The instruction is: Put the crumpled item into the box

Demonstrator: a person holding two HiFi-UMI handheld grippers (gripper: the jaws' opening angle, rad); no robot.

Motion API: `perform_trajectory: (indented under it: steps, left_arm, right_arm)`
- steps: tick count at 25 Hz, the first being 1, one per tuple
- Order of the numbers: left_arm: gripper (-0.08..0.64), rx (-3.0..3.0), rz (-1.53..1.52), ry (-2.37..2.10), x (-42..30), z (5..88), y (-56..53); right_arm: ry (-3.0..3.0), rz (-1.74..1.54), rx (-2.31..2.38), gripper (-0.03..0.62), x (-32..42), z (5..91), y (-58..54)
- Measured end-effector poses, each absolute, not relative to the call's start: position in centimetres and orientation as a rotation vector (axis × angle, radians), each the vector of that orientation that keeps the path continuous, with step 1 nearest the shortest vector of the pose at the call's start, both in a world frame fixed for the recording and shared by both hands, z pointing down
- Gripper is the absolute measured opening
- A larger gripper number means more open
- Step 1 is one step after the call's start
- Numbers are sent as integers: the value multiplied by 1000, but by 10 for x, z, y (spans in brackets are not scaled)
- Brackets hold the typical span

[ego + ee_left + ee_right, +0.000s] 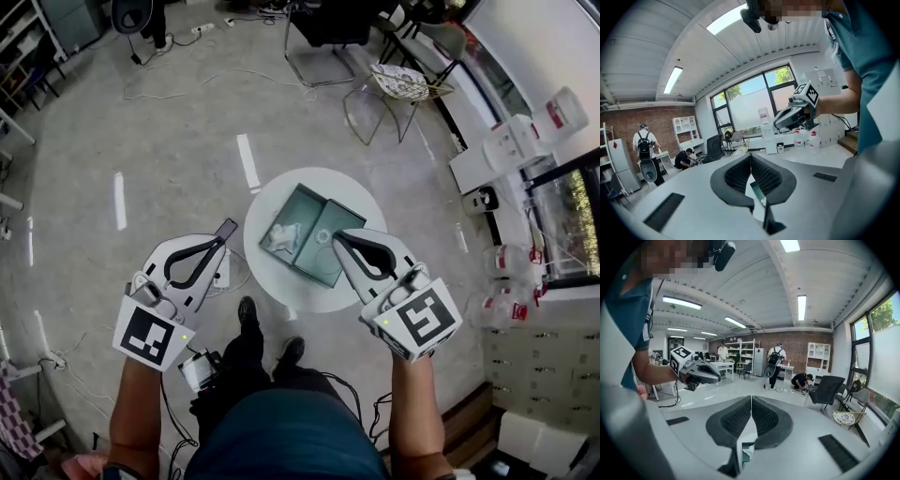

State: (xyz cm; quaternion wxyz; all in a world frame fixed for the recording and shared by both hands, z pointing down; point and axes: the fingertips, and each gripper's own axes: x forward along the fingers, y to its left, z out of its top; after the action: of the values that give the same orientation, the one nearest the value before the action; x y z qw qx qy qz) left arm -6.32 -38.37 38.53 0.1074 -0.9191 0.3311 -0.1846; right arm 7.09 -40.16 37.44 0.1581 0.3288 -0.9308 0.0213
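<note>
An open dark green box [323, 251] stands on a small round white table [361, 202]. A crumpled white item [281, 236] lies inside the box's left half. My left gripper [222, 240] is held above the floor just left of the table, jaws together with nothing between them. My right gripper [339, 238] hovers over the box's right half, also shut and holding nothing. In the left gripper view a sliver of the box [757, 192] shows below the closed jaws. A sliver of the box [740, 448] shows there in the right gripper view too.
A black chair [323, 33] and a wire chair with a patterned cushion [401, 84] stand beyond the table. White cartons [511, 145] and water bottles [506, 258] line the right wall. Cables and a power strip [222, 274] lie on the floor by my feet [248, 311].
</note>
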Motion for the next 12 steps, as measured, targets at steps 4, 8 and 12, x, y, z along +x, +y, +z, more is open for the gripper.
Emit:
perform_trajectory:
  steps: [4,8,12]
  left_arm:
    - [20,-2659,-530,979,-54,348,-350]
    - [20,-2617,-531,975,-44,319,-318]
    - [20,-2596,-519,974,-34,293,-289]
  right_arm:
    - [-2727,1,979,37,88,319,-361]
    - [-2734,-40,1005,37,109,286,-322]
    - [-2737,-72,1019,37,126,262,-291]
